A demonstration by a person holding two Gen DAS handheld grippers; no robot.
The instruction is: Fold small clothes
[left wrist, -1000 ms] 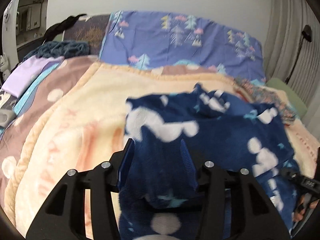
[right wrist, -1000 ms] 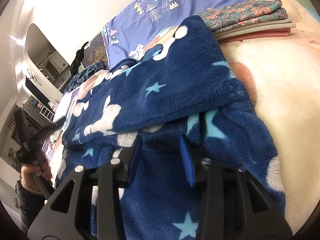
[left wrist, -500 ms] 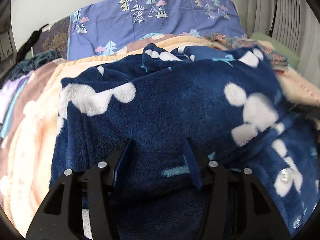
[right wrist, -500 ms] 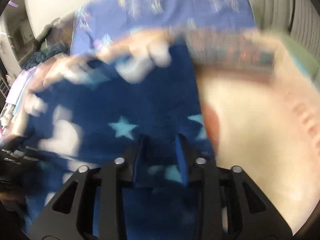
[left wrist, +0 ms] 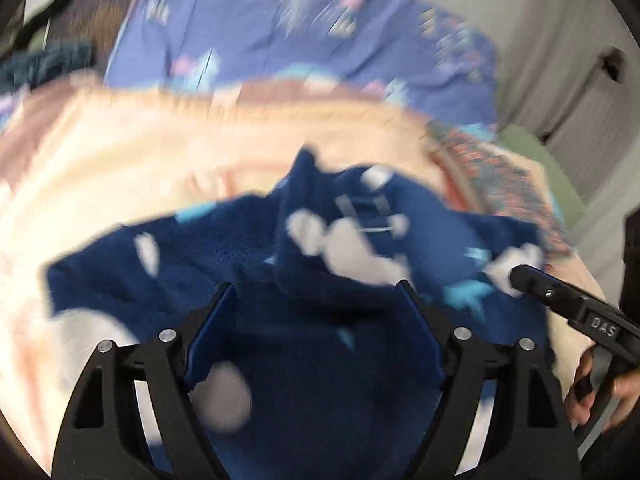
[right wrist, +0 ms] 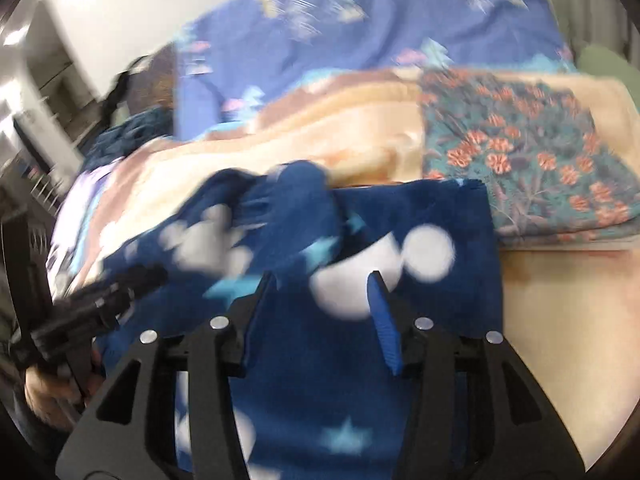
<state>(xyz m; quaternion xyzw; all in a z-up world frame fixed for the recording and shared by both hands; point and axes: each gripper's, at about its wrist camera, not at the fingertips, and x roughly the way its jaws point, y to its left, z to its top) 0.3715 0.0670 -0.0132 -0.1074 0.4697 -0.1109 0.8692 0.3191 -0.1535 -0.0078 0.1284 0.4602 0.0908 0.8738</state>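
Observation:
A navy fleece garment [left wrist: 320,360] with white blobs and pale blue stars lies bunched on a peach blanket [left wrist: 120,168]. It also shows in the right wrist view [right wrist: 440,224]. My left gripper [left wrist: 318,300] stands wide open over the garment's near part, fingers apart, holding nothing. My right gripper [right wrist: 322,288] is open too, over the garment's right half, with fleece between and below the fingers. The right gripper also shows at the right edge of the left view [left wrist: 560,300]. The left gripper shows at the left of the right view [right wrist: 100,300]. Both views are motion-blurred.
A folded stack topped with floral cloth [right wrist: 532,152] lies on the blanket just right of the garment. A purple pillow [left wrist: 304,32] with a tree print sits at the bed's head. A dark teal knit [right wrist: 124,136] lies far left. A wall and radiator [left wrist: 592,92] are at right.
Both grippers opened and let go of the fleece. The garment dropped onto the blanket, folded over itself. Both grippers are moving, blurring the views.

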